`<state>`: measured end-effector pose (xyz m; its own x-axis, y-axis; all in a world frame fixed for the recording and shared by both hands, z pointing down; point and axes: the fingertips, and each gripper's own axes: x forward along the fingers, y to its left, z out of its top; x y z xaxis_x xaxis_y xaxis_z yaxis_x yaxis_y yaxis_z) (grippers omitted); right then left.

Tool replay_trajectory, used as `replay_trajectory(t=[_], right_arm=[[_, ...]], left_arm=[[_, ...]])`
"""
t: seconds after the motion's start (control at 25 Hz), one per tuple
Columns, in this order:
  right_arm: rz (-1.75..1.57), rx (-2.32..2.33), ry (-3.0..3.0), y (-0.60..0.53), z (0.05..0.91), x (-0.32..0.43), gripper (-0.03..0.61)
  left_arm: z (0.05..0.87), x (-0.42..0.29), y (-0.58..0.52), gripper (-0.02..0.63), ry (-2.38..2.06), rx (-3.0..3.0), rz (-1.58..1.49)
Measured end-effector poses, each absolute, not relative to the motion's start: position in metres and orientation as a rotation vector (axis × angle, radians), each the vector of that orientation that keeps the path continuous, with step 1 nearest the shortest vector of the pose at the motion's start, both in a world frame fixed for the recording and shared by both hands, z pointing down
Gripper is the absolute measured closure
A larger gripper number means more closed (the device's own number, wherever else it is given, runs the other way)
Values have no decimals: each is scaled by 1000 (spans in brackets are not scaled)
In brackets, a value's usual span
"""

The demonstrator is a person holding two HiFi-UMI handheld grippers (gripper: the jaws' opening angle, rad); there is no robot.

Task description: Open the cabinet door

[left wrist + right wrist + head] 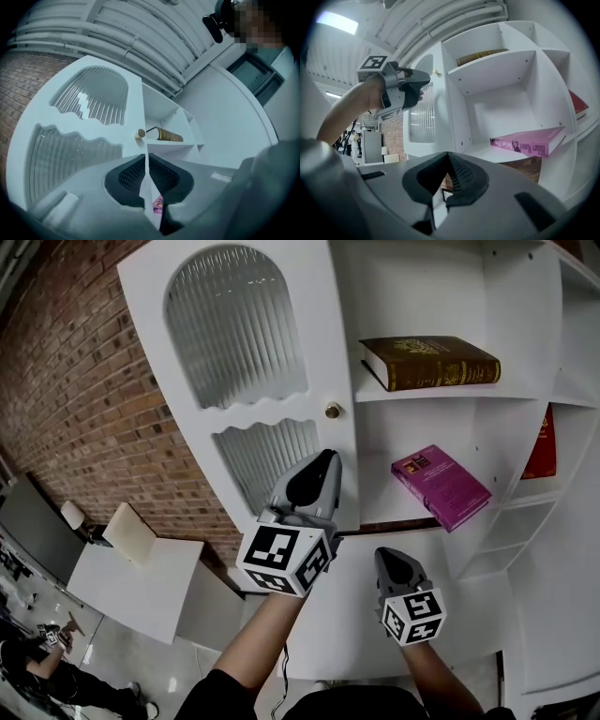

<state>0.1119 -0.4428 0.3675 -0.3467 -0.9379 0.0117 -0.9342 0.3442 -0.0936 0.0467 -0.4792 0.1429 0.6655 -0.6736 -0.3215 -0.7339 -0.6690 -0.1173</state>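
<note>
Looks barely begun. Finds the cabinet door (253, 381), white with two ribbed glass panes, standing left of the open shelving (450, 395), with its knob edge right beside the shelving's upright. Shows no gap there, so reads as shut or at most a crack ajar; cannot say which for sure. Puts the brass knob (333, 411) on the door's right stile, roughly level with the shelf that carries the brown book (431, 362).

Has the left claw (327, 457) raised in front of that stile, just below the knob and apart from it. Shows its jaws clenched together in the left gripper view, with nothing pinched between them and only the door edge and knob ahead beyond the tips. Holds the right claw (387, 556) lower and further right, in front of the shelf with the pink book (441, 486), apart from the door. Shows its jaws likewise pressed together on nothing in the right gripper view.

Leaves, by this reading, the whole job to do: spreading the left jaws, closing them on the knob, then drawing the door out and round, presumably about hinges on its far left edge. Gives no sign of any part for the right claw yet.
</note>
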Motion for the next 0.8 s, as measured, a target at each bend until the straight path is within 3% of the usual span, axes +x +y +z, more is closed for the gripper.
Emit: replay_trajectory(t=[0.24, 0.56, 0.8], right_arm=[[-113, -1755, 2567, -453, 363, 116, 577], [-96, -1743, 2573, -463, 357, 122, 577], [-113, -1703, 2592, -462, 362, 114, 577]], left_arm=[[117, 54, -485, 588, 1144, -2602, 419], [101, 55, -490, 483, 1184, -2537, 441], [84, 60, -498, 469, 1228, -2446, 411]])
